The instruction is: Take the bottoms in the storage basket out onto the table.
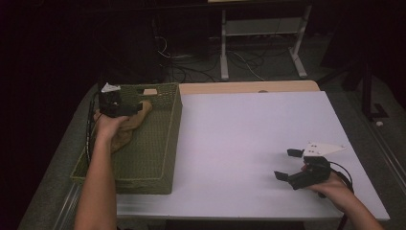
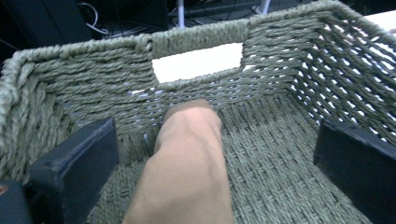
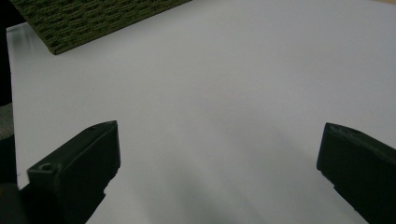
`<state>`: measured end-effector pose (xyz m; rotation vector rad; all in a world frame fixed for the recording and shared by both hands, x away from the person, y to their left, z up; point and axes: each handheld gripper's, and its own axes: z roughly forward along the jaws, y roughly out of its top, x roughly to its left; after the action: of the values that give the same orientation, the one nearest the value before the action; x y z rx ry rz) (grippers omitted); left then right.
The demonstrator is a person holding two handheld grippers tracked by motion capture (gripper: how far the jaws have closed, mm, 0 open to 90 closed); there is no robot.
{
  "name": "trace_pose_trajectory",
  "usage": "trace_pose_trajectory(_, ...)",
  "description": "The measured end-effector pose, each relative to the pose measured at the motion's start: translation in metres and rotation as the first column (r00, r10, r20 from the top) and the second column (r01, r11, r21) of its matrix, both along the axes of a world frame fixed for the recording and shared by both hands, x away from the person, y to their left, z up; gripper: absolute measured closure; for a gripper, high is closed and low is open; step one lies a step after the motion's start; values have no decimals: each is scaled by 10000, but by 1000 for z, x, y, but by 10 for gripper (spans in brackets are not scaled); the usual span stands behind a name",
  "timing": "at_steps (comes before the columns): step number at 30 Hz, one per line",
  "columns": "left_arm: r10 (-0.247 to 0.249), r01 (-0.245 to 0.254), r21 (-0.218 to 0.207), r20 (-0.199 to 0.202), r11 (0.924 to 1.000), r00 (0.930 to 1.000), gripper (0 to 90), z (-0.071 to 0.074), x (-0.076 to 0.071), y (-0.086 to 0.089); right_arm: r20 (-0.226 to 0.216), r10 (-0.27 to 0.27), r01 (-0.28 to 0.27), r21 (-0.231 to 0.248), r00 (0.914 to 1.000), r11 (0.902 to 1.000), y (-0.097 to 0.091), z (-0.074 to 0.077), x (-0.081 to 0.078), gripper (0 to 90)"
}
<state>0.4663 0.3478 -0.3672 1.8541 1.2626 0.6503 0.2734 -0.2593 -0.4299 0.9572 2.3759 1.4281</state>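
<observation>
Woven green basket [image 1: 158, 143] sits at the tabletop's [image 1: 249, 134] left edge, with a soft tan cloth [image 1: 136, 120] bunched toward its far left corner; the left gripper [image 1: 115, 106] hangs over it, while the right gripper [image 1: 289, 165] waits well apart near the right front corner. From the left gripper view, the cloth [image 2: 187, 168] runs lengthwise straight ahead between wide-open jaws, ungrasped. From the right gripper view, jaws gape over bare white tabletop [image 3: 224, 93], empty.

Lab: floor cables [image 1: 239, 60], bench frame [image 1: 261, 28]
</observation>
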Motion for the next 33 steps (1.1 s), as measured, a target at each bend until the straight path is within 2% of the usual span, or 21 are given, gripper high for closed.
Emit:
trace_pose_trajectory(2, 94, -94, 137, 56, 9999, 9999, 71, -1, 0, 1, -1, 4, -4, 8, 10000, 10000, 0, 0, 0, 1)
trace_pose_trajectory(4, 133, -134, 141, 58, 9998, 9999, 71, -1, 2, 2, 15, 20, -20, 19, 10000, 10000, 0, 0, 0, 1)
trace_pose_trajectory(7, 122, -123, 365, 36, 9993, 9999, 76, -1, 5, 2, 12, 35, -35, 35, 10000, 10000, 1, 0, 0, 1)
trace_pose_trajectory(11, 115, -104, 440, -253, 9990, 9996, 86, -2, 11, 4, -11, 22, -22, 29, 10000, 10000, 1, 0, 0, 1)
trace_pose_trajectory(18, 107, -86, 612, -334, 9981, 9994, 127, -3, 16, 3, -26, 5, -4, 57, 10000, 10000, 0, 0, 0, 1)
trace_pose_trajectory(21, 136, -102, 777, -432, 9969, 9990, 142, -5, 17, 2, -18, -8, 8, 59, 10000, 10000, 0, 0, 0, 1)
trace_pose_trajectory(24, 89, -42, 743, -622, 9972, 9980, 166, -8, 17, 0, -30, -14, 15, 57, 10000, 10000, 0, 0, 0, 0)
trace_pose_trajectory(31, 73, 23, 1040, -910, 9946, 9958, 158, -14, 19, -4, -20, 5, -5, 74, 10000, 10000, 1, 0, 0, 1)
trace_pose_trajectory(33, 70, 25, 993, -960, 9951, 9954, 158, -15, 19, -5, -15, 13, -13, 68, 10000, 10000, 1, 0, 0, 1)
